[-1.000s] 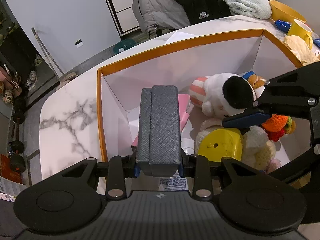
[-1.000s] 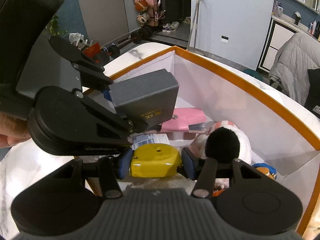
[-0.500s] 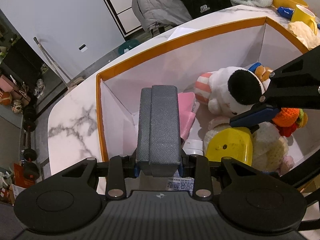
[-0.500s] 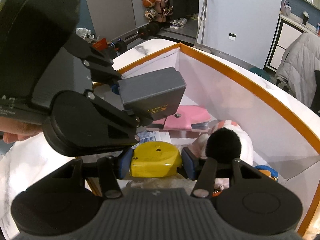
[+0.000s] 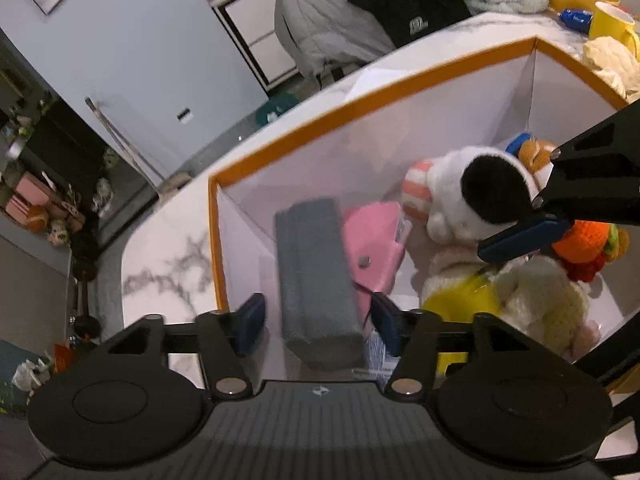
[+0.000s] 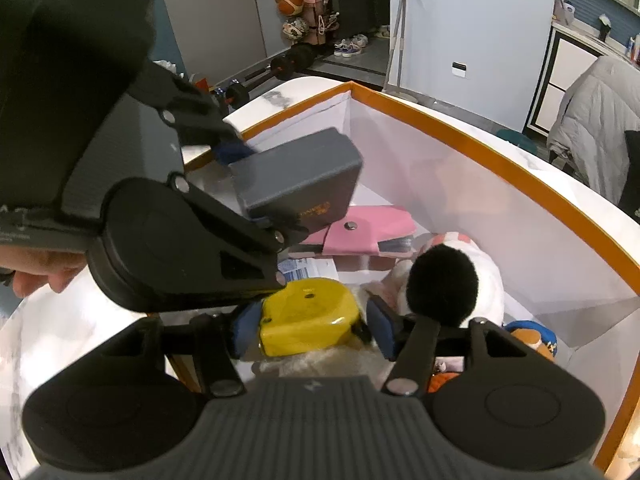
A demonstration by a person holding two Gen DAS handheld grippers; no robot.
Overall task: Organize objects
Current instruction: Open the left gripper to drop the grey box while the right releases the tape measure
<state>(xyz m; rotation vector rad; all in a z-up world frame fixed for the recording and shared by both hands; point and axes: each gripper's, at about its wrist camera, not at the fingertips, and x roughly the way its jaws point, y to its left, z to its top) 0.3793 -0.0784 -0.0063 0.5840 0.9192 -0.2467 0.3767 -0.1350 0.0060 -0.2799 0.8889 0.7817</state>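
Inside the orange-rimmed box [image 5: 372, 92], the grey case [image 5: 316, 280] has just come free: a second ago the left gripper [image 5: 316, 316] was clamped on it, and now its jaws are opening, with clear gaps between the blue pads and the case's sides. The case looks motion-blurred in the left wrist view, so it is probably dropping or tipping toward the near-left corner of the box, beside the pink wallet [image 5: 374, 248], which lies flat on the box floor. That would mean one more item is about to be stowed, pending where it settles. The right gripper [image 6: 308, 320] has also loosened compared with a moment ago; its jaws are opening around the yellow object [image 6: 308, 314], which lies between the pads on the pile of plush toys [image 5: 480, 196] in the box. One pad appears still close against the yellow object while the other has drawn away, so the hold looks released rather than firm. Both items are inside the box walls, so the organizing step seems nearly finished for this pair, and both grippers would next need to back out of the box.
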